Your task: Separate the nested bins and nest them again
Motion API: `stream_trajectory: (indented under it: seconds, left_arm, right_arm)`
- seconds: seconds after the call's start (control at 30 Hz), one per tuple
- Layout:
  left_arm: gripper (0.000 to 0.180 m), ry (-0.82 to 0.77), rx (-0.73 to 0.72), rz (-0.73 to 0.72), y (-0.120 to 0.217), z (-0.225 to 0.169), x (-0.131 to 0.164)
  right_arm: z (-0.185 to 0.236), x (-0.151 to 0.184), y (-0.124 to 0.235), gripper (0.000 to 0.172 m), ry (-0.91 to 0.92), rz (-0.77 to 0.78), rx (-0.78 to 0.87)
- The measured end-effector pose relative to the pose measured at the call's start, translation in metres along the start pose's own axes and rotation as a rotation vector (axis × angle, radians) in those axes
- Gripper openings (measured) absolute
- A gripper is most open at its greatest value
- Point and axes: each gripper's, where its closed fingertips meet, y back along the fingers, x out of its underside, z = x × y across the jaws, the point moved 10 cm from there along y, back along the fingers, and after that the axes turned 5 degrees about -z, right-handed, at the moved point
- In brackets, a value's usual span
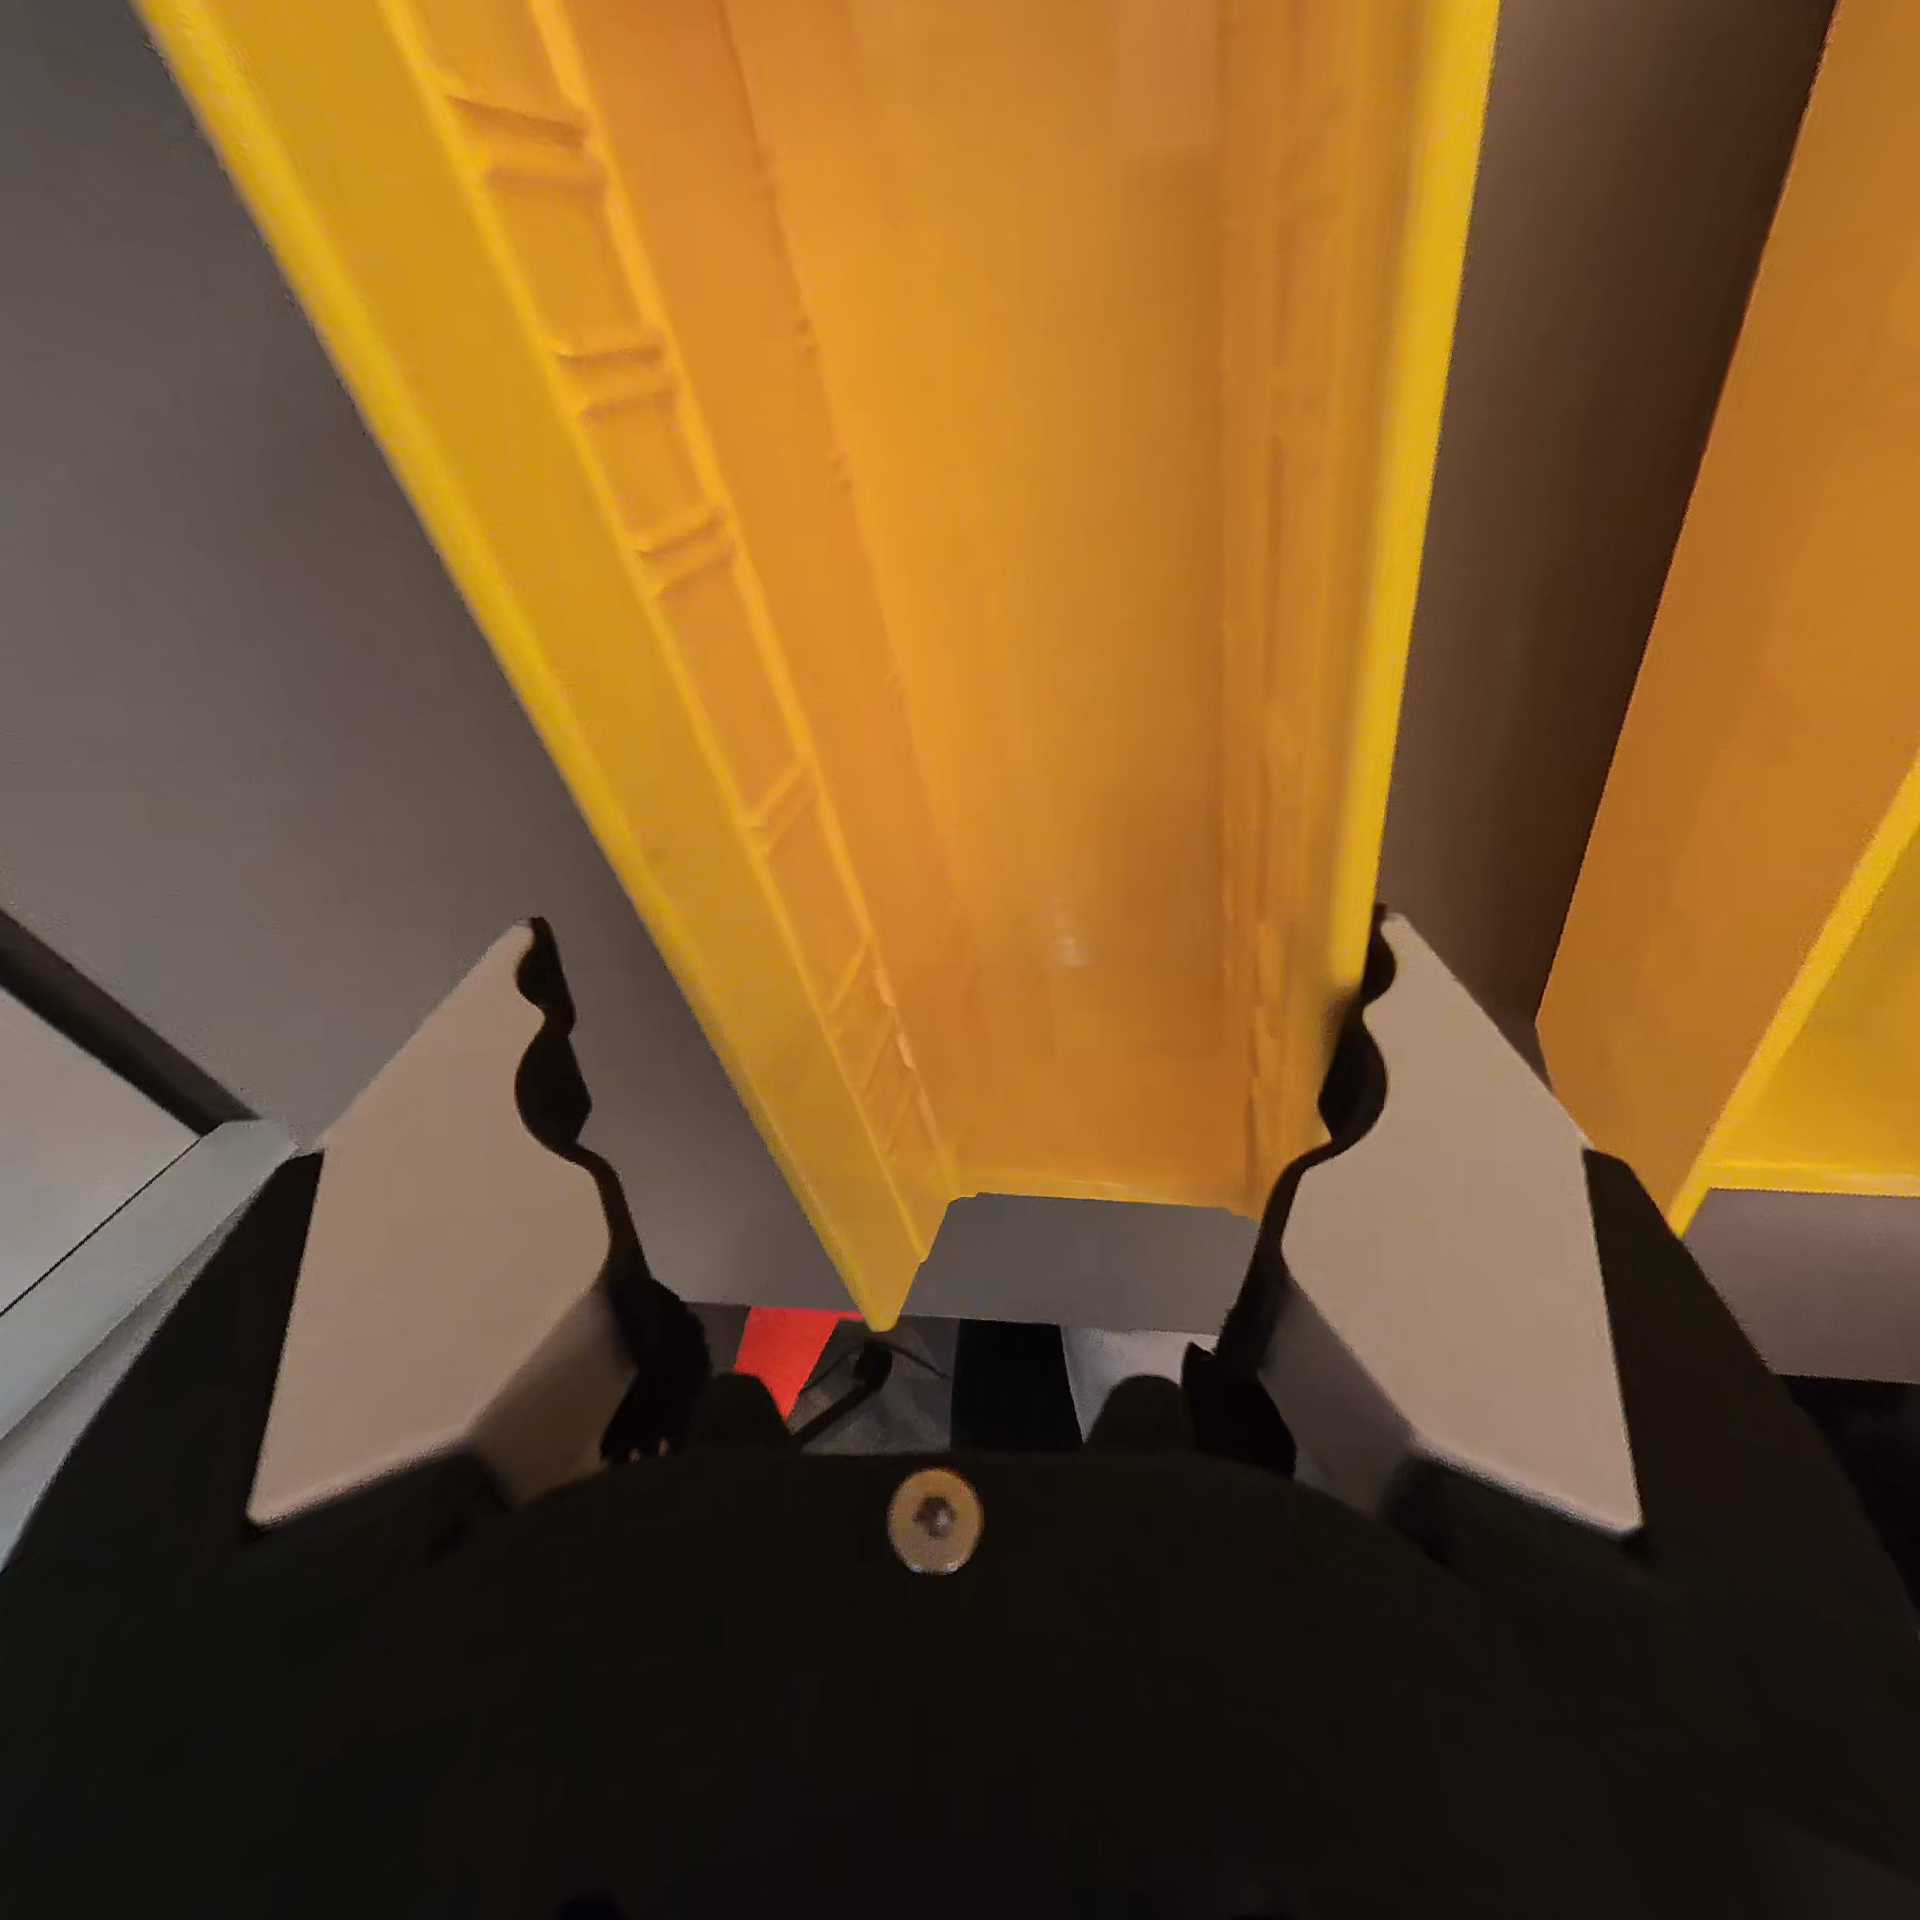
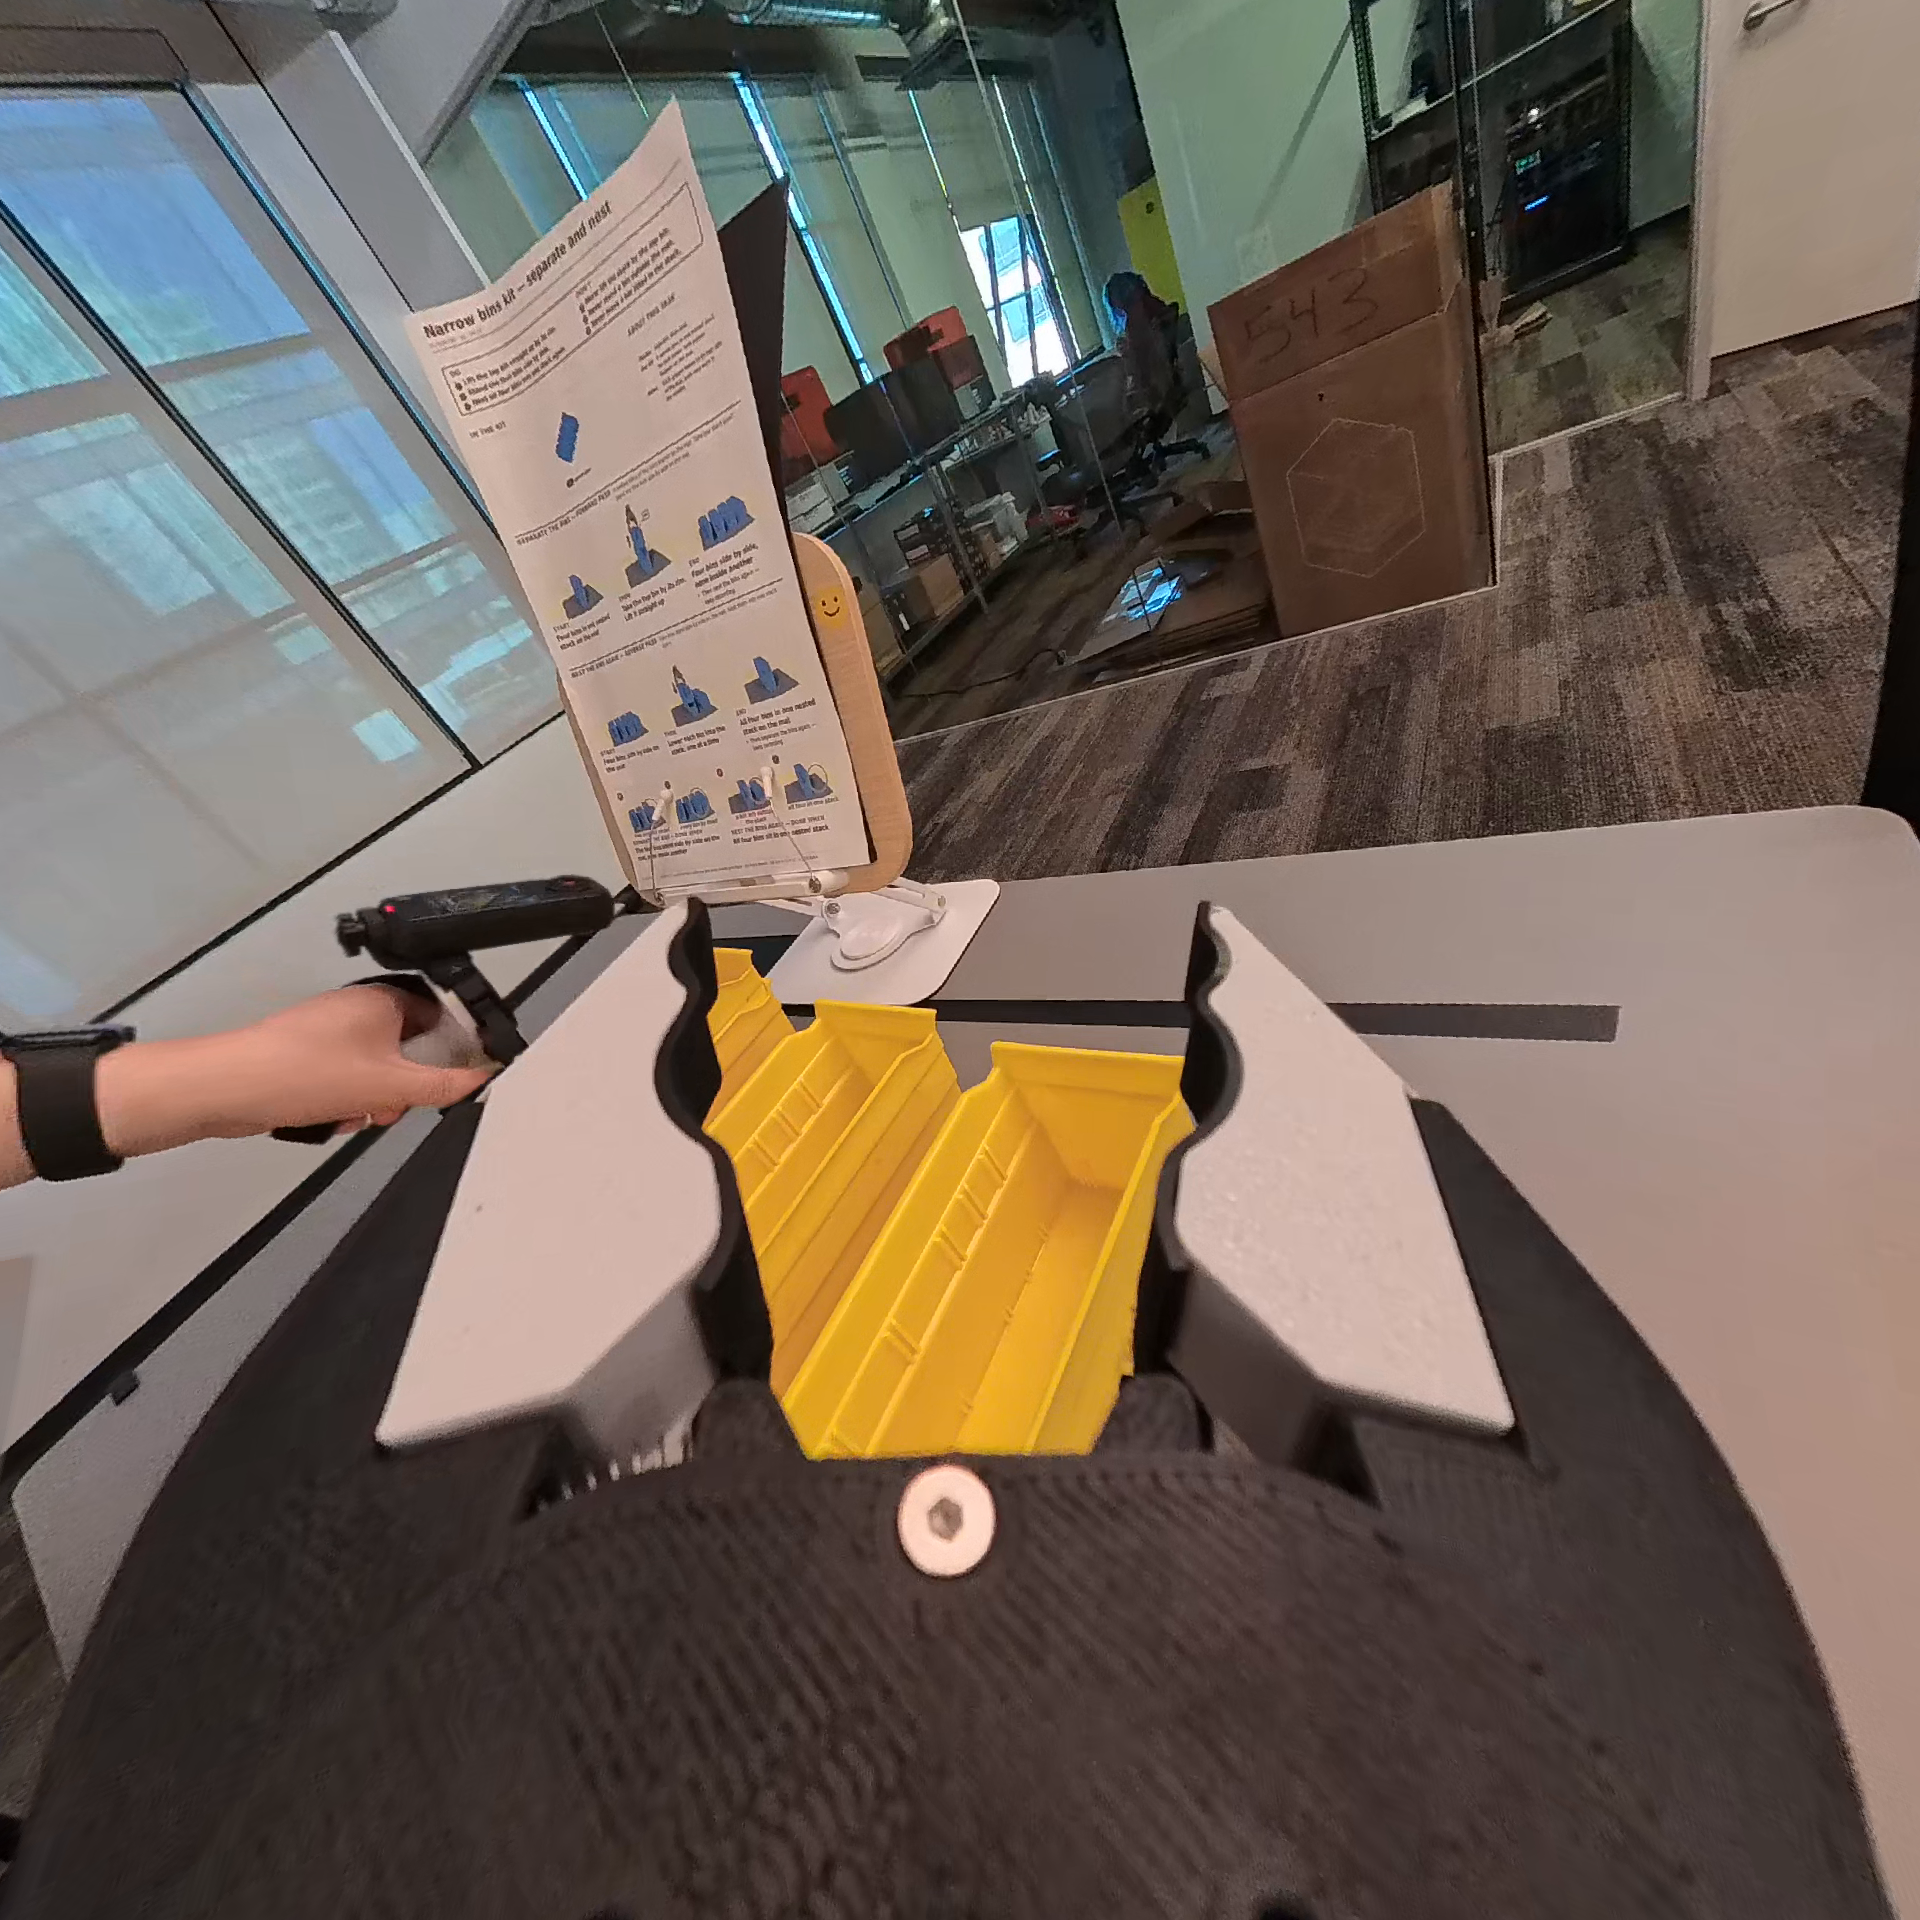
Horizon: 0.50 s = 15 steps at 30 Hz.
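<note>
Yellow bins (image 2: 977, 1247), side by side on the grey tabletop (image 2: 1558, 935): separation apparently done, re-nesting next; left hand-held gripper (image 1: 956, 1023) released astride one bin, right hand-held gripper (image 2: 951, 1029) spread, empty, hovering; next move: clamp one rim.

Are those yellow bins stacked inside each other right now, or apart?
Apart. In the right wrist view three yellow bins stand side by side on the grey table, each with its own open top showing, none sitting inside another.

Left wrist view close above yellow bins (image 1: 1039, 623), right farther back, sharing them.
</note>
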Motion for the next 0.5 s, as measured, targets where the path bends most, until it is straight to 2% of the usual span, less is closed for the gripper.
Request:
stream_trajectory:
  seconds: [0.23,0.5]
  left_arm:
    - [0.128,-0.015,0.01,0.046,-0.005,-0.006,-0.003]
    - [0.121,-0.058,0.004,0.04,0.0,-0.009,-0.001]
  right_arm:
    - [-0.001,0.004,-0.007,0.09,0.005,0.035,0.01]
    - [0.002,0.007,-0.012,0.09,0.017,0.056,0.007]
